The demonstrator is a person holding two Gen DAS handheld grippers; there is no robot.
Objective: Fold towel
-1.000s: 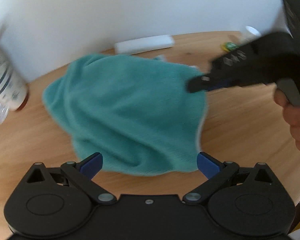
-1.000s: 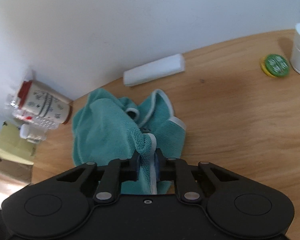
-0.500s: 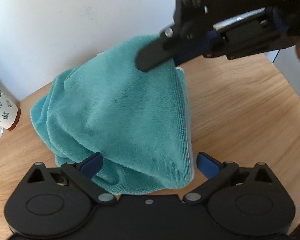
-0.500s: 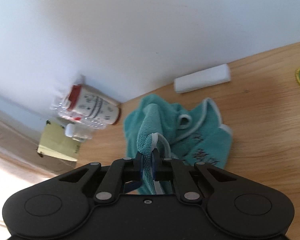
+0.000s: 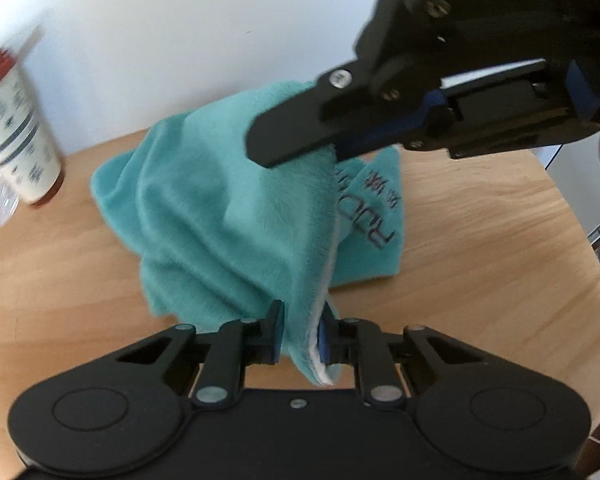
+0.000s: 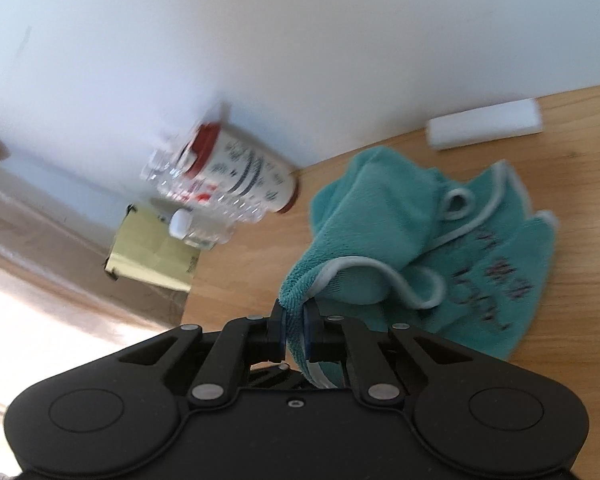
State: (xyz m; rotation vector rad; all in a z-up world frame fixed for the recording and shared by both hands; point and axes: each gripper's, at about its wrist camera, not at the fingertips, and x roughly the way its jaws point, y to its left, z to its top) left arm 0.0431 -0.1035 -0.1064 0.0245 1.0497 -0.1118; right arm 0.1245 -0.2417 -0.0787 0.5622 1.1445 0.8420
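1. Tongs on the left, the left gripper (image 5: 300,334), are clenching the towel (image 5: 228,216) at its white-piped hem, the cloth running up and away from the jaws.
2. Tongs on the right, the right gripper (image 6: 295,334), are grasping another stretch of the same hem; in the left wrist view they are sitting higher (image 5: 332,148), above the left pair, pinching the top of the raised fabric.
3. Towel fabric is hanging as a steep tent between the two grips, its lower folds bunching on the table (image 5: 480,240) near the back edge by the wall, printed lettering showing on the flap to the right.
4. Edge held between the grips is running almost vertically, so the long axis is standing up, not lying flat; I judge the coming move is turning on drawing the two grips apart sideways to stretch that hem level. Both grips are already on the cloth.
5. Cup (image 5: 16,140) is standing well to the left, white block (image 6: 484,128) behind.
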